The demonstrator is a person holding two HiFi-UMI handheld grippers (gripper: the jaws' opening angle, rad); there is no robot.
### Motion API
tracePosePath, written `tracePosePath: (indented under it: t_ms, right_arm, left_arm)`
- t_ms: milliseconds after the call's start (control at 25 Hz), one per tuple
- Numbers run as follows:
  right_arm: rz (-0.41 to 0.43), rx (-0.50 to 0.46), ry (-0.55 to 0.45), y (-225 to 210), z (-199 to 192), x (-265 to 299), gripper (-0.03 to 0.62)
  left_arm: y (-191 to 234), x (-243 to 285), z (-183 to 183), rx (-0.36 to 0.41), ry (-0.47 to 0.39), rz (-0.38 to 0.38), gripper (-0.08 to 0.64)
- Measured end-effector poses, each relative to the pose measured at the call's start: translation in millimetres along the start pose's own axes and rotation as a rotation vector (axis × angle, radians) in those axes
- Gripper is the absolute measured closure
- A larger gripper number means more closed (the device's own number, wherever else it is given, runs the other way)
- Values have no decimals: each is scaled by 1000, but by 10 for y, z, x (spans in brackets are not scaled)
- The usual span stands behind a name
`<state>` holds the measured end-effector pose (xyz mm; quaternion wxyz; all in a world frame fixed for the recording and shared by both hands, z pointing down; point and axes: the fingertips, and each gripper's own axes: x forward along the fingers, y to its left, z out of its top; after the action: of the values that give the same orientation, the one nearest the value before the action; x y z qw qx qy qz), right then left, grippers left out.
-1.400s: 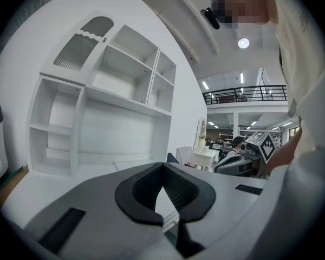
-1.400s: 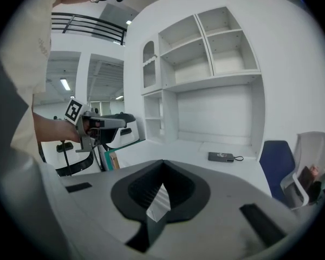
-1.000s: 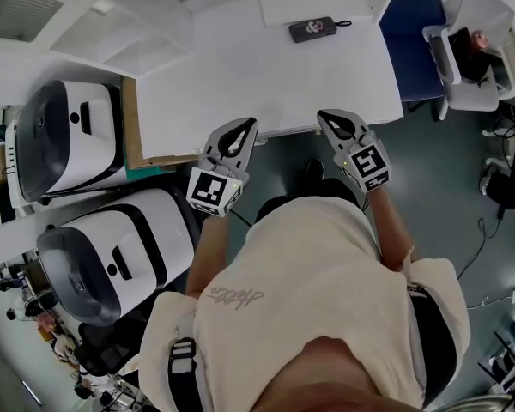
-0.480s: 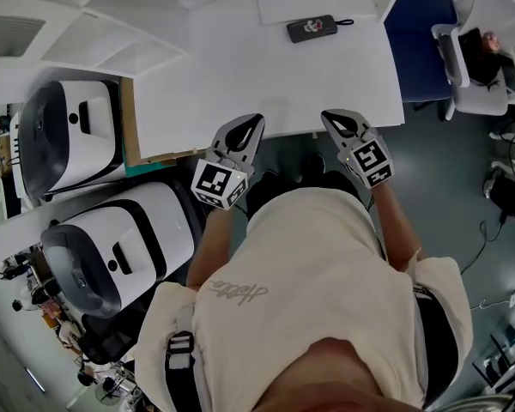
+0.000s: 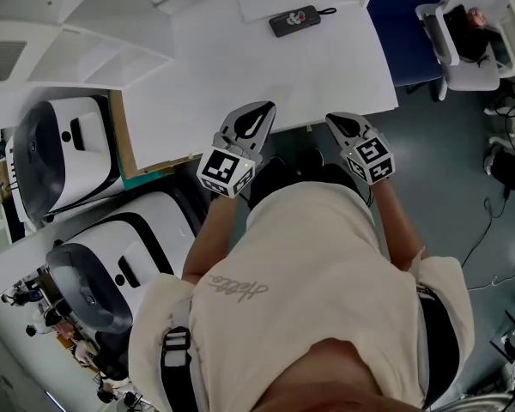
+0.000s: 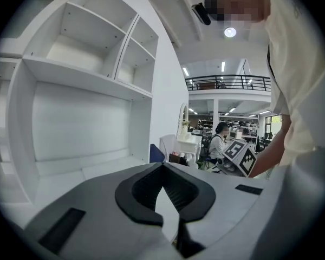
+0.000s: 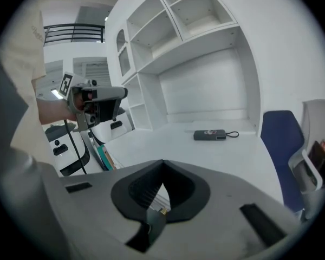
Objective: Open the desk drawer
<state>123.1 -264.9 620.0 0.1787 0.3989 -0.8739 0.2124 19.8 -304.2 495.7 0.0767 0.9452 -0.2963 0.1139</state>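
While both grippers hover at the near edge of the desk [image 5: 240, 67], we read this as the approach step: nothing is opened or touched yet. Left gripper [image 5: 259, 112] has its jaws together with nothing between them, tip over the desk edge. Right gripper [image 5: 338, 122], near it on the right and about at the edge line, is likewise closed and empty. Both gripper views look across the top from above it, so we judge both tools sit higher than any drawer front. Drawer shows in no view; we judge it sits under the front edge, below the grippers, hidden by the top and the person's body. Dark device [image 5: 293, 21] at the far side plays no part. Next move, as we judge it: lower one gripper below the top, find the handle or front lip, part the jaws, close on it, then pull straight toward the body, leaving room for the drawer to slide out.
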Motion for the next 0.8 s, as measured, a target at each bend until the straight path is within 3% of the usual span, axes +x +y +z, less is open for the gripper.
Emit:
tracePosePath:
  t_ms: [200,520,800]
  right_arm:
    - [-19,16,122,62,-415,61,594]
    - [-66,154,298,218,-1001,494,592]
    - [-118,202,435,207,-1484,770,592]
  left_arm:
    - [-35,-195,47,21,-8,-30,558]
    - [244,-718,57,-23,-19,40,558]
    - [429,-1052,-60,-60,-17,96,558]
